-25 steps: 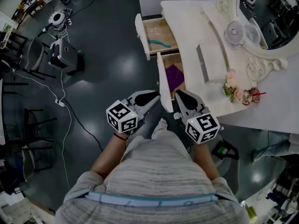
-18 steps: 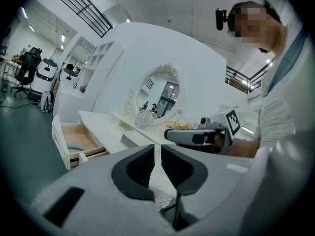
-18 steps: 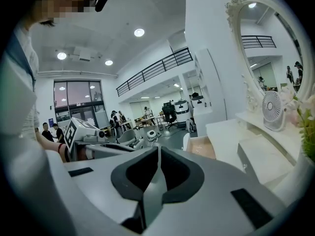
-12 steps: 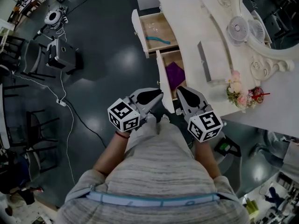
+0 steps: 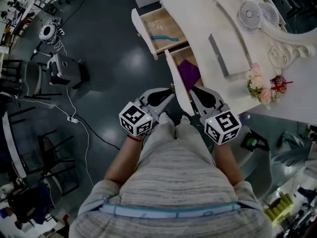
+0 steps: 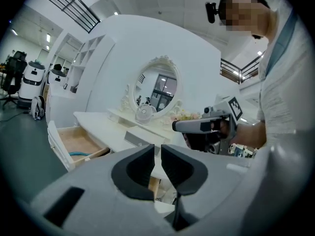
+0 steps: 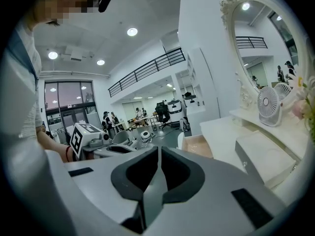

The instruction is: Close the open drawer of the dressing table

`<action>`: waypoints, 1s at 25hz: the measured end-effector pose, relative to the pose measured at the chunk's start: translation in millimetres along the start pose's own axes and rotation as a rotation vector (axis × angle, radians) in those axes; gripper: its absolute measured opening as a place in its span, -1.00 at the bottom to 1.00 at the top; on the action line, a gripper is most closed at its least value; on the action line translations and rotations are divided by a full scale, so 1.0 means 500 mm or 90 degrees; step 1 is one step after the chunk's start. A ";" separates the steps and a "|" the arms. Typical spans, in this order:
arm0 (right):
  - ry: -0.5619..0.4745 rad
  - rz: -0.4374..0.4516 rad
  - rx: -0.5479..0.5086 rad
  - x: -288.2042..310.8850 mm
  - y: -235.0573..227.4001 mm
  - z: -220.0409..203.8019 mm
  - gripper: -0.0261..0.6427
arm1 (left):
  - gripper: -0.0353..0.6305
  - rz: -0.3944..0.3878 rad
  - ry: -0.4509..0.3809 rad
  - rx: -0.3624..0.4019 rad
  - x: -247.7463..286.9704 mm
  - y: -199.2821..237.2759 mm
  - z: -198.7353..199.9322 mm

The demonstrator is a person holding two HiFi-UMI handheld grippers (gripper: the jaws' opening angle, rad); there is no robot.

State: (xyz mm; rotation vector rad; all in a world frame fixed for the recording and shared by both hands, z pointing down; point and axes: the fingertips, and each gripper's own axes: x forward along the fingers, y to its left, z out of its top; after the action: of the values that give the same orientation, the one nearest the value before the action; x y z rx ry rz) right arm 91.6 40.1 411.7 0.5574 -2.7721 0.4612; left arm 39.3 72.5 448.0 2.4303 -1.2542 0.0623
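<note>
- While the person stands at the lower centre of the head view, the white dressing table [image 5: 198, 14] fills the upper right of the frame, and two of its drawers are pulled out to the left over the dark floor [image 5: 109, 63].
- The near drawer [image 5: 174, 81] is open and holds a purple cloth [image 5: 188, 72]. Its white front panel runs down toward the grippers.
- The far drawer [image 5: 139, 26], further up the frame, is open too, with a teal item [image 5: 165, 37] lying on its wooden bottom.
- The left gripper [image 5: 166, 96] sits just left of the near drawer's front panel. Whether it touches the panel cannot be told. Its fingers [image 6: 140, 168] stand a narrow gap apart, with nothing between them.
- The right gripper [image 5: 196, 90] sits just right of that panel, at the drawer's near end. Its fingers [image 7: 177, 173] are drawn almost together, with only a thin slit between them, and they hold nothing.
- On the tabletop are a small white fan [image 5: 249, 15], a flat grey-sided box [image 5: 229, 53] and a bunch of flowers [image 5: 258, 86].
</note>
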 end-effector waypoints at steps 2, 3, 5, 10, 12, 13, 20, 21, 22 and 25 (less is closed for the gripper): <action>0.004 -0.003 0.002 0.005 -0.002 -0.009 -0.89 | -0.74 0.001 0.012 0.009 0.004 0.012 -0.016; 0.005 -0.005 0.004 0.006 -0.003 -0.013 -0.89 | -0.74 0.001 0.019 0.014 0.007 0.017 -0.025; 0.007 -0.009 0.010 0.009 -0.005 -0.020 -0.89 | -0.74 0.001 0.041 0.025 0.012 0.029 -0.047; 0.008 -0.015 0.020 0.015 -0.007 -0.030 -0.89 | -0.74 0.004 0.103 0.049 0.033 0.064 -0.111; 0.008 -0.020 0.023 0.014 -0.008 -0.033 -0.89 | -0.74 0.001 0.130 0.064 0.044 0.076 -0.137; 0.008 -0.024 0.024 0.012 -0.009 -0.034 -0.89 | -0.74 -0.001 0.144 0.073 0.050 0.082 -0.149; 0.012 -0.046 0.030 -0.002 -0.020 -0.038 -0.89 | -0.64 -0.012 0.231 0.117 0.089 0.117 -0.217; 0.014 -0.049 0.032 -0.005 -0.021 -0.040 -0.89 | -0.62 -0.016 0.245 0.123 0.093 0.122 -0.228; 0.015 -0.051 0.033 -0.007 -0.022 -0.043 -0.89 | -0.59 -0.019 0.260 0.130 0.098 0.127 -0.239; 0.018 -0.057 0.038 -0.011 -0.026 -0.049 -0.89 | -0.55 -0.026 0.305 0.148 0.109 0.143 -0.273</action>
State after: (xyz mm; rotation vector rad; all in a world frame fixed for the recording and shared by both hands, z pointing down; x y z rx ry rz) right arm 106.8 39.6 435.5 0.6792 -2.7007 0.5289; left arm 34.8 44.1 608.7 2.4199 -1.0201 0.7691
